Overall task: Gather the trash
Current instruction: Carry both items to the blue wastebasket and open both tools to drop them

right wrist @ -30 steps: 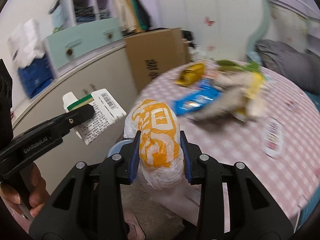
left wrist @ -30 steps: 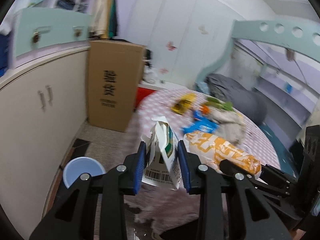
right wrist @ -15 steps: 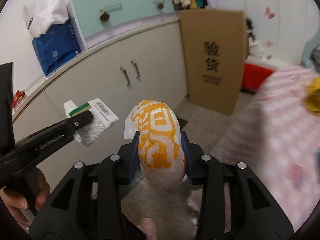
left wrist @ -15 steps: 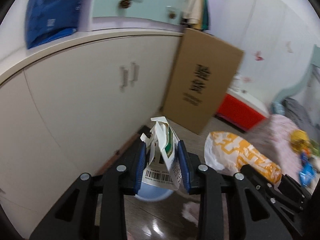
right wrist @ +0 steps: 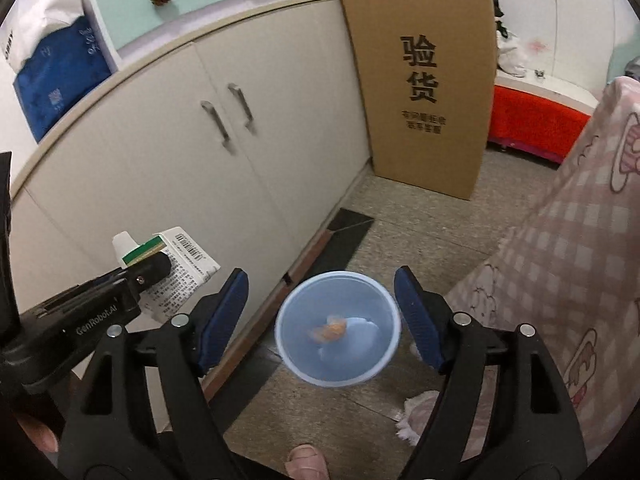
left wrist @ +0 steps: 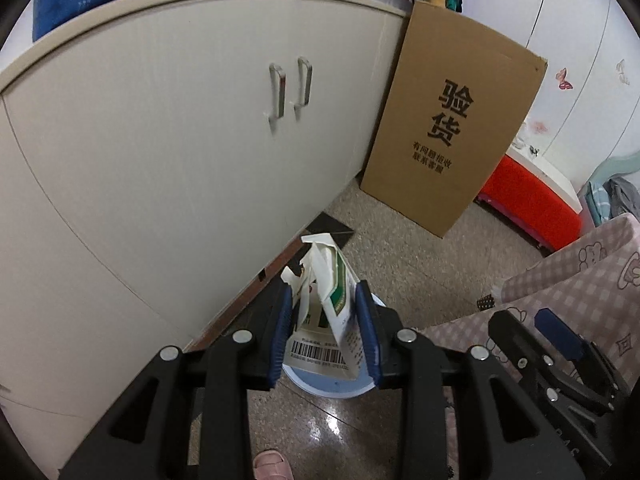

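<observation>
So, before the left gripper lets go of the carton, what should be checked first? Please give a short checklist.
1. Left hand-held gripper grips the carton: ok.
2. Carton is above the blue bin: ok in the left wrist view, cannot tell in the right wrist view.
3. Bin stands upright, mouth open: ok.
4. Right hand-held gripper is open and empty: ok.
5. Orange-and-white bag lies inside the bin: ok.
6. Right hand-held gripper is out of the drop path: not ok, it hangs over the bin.

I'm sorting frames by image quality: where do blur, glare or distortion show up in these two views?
Left wrist view: sharp, fisheye bows the cabinet, glare patch on the floor. Right wrist view: the blue bin and the orange-white trash inside look smeared; the cardboard box print stays crisp.
</observation>
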Action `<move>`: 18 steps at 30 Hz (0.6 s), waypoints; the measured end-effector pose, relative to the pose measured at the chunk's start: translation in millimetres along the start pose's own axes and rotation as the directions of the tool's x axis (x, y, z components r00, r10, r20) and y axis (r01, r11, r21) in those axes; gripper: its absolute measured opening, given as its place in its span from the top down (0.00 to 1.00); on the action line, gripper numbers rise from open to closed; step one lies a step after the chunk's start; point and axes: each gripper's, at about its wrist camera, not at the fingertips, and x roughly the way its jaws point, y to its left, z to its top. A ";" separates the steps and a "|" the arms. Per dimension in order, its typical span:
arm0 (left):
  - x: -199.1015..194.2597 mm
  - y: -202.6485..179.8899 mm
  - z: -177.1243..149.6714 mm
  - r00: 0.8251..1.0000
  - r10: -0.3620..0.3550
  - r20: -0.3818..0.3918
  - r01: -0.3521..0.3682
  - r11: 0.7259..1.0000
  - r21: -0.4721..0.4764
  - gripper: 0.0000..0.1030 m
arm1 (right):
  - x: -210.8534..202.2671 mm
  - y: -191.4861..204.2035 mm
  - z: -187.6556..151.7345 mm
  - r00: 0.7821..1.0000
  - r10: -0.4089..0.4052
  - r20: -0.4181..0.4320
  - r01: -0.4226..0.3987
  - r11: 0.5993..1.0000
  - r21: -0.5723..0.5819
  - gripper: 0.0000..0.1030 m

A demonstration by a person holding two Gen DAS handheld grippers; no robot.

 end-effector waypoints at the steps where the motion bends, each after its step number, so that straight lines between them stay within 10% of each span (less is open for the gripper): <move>1: 3.6 -2.5 1.8 1.000 -0.003 -0.006 0.003 1.000 0.000 0.69 | 0.2 -1.0 -0.2 1.000 -0.013 0.006 0.013 1.000 -0.003 0.28; 15: 22.6 -23.4 5.2 1.000 -0.008 0.014 0.008 1.000 0.004 0.65 | -26.3 -20.8 13.1 0.982 -0.100 0.158 0.093 0.994 0.049 0.23; 18: 22.3 -25.4 9.1 0.999 0.011 0.037 -0.010 1.000 -0.021 0.38 | -28.6 -25.4 14.1 0.982 -0.102 0.161 0.092 0.993 0.071 0.23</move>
